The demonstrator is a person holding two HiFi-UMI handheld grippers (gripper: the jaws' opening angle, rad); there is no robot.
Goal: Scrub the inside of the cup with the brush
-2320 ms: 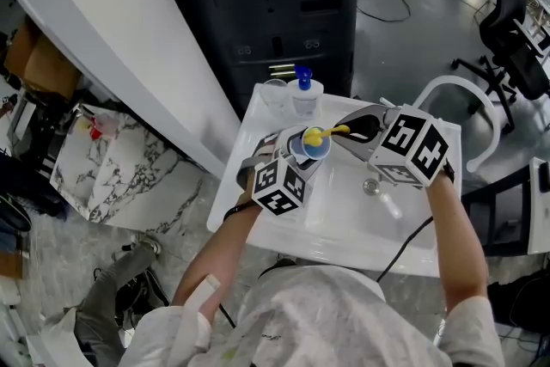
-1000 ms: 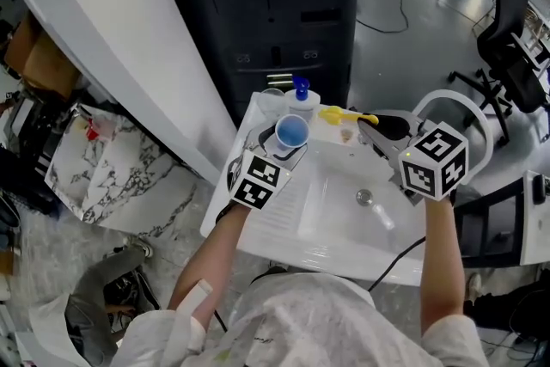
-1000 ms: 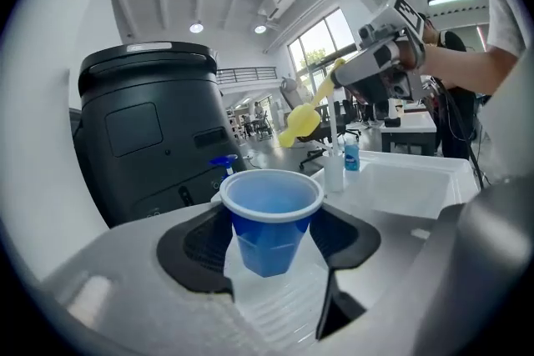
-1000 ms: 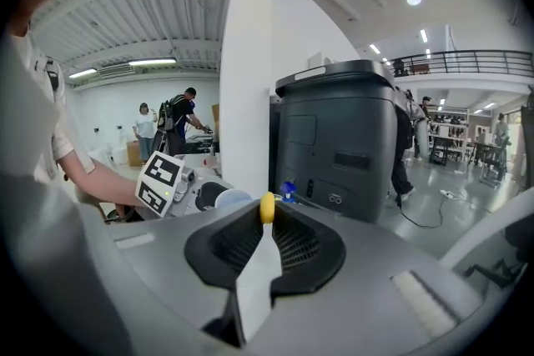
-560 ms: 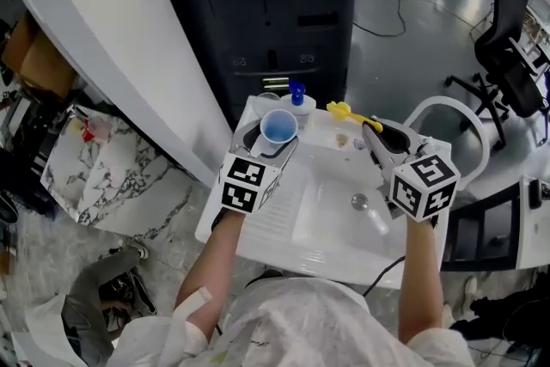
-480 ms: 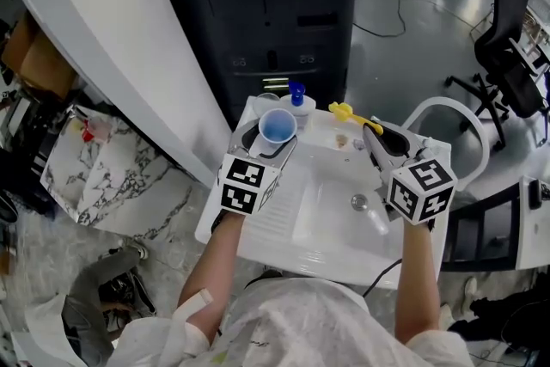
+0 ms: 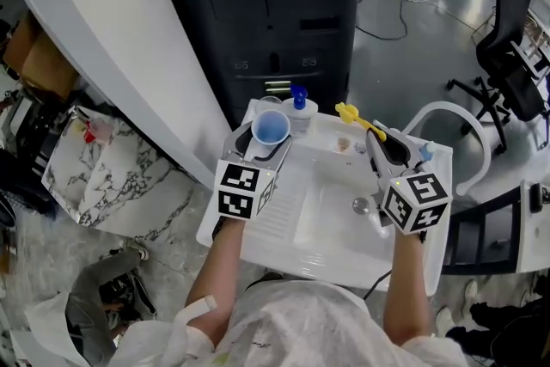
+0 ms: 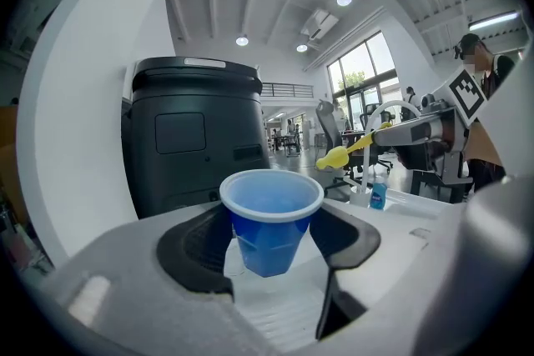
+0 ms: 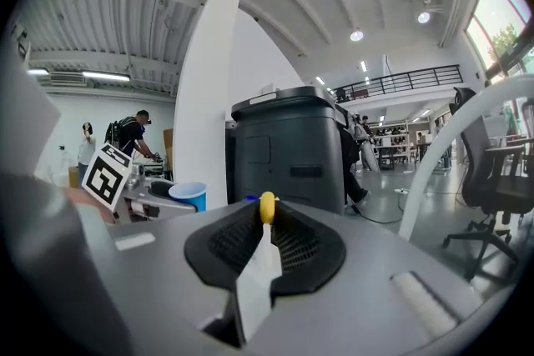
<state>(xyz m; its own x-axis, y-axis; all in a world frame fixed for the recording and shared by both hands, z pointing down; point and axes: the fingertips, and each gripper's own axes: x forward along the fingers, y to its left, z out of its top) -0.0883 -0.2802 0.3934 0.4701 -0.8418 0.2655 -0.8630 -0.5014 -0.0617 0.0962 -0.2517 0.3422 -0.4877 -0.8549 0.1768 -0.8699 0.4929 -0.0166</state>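
A blue plastic cup [image 7: 271,128] stands upright in my left gripper [image 7: 267,138], which is shut on its sides, over the sink's back left corner. In the left gripper view the cup [image 8: 271,221] sits between both pads, its inside empty. My right gripper [image 7: 379,139] is shut on the handle of a yellow brush [image 7: 348,113], whose head points away over the sink's back edge. The brush is outside the cup, a short way to its right. In the right gripper view the brush [image 9: 267,208] sticks out from the shut jaws, and the cup [image 9: 188,194] shows at left.
Below both grippers lies the white sink [image 7: 331,223] with its drain [image 7: 361,204]. A blue-capped soap bottle [image 7: 299,107] and a clear glass [image 7: 266,104] stand at its back left. A white curved faucet [image 7: 449,111] rises at right. A black bin [image 7: 266,13] stands behind.
The brush head was inside the cup over the basin; it has come out. The left gripper carried the cup up and back, and the right gripper swung the brush away to the right.
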